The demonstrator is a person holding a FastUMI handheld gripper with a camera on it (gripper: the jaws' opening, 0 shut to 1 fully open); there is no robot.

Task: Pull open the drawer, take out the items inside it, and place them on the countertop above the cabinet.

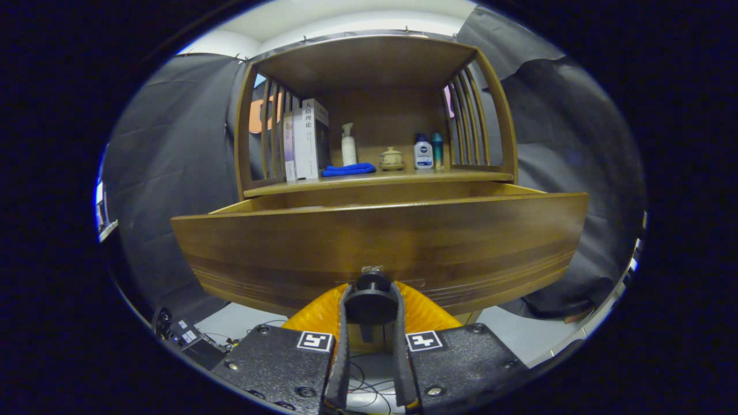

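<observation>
The gripper (372, 305) has its two fingers closed narrowly on the round dark knob (372, 294) at the front of the wide brown wooden drawer (380, 242), one finger pressing each side of it. The drawer stands pulled out from the brown wooden cabinet, its front panel just ahead of the fingers, so the opening step looks done or nearly so. Its inside is hidden behind the front panel, so I cannot tell what lies in it; taking the items out and setting them on the wooden countertop (380, 178) beyond and above the drawer is all still to do. That countertop already carries upright books (305, 138), a white pump bottle (348, 145), a folded blue cloth (348, 169), a small lidded ceramic jar (391, 158) and two small bottles (428, 151), which leave limited free room.
</observation>
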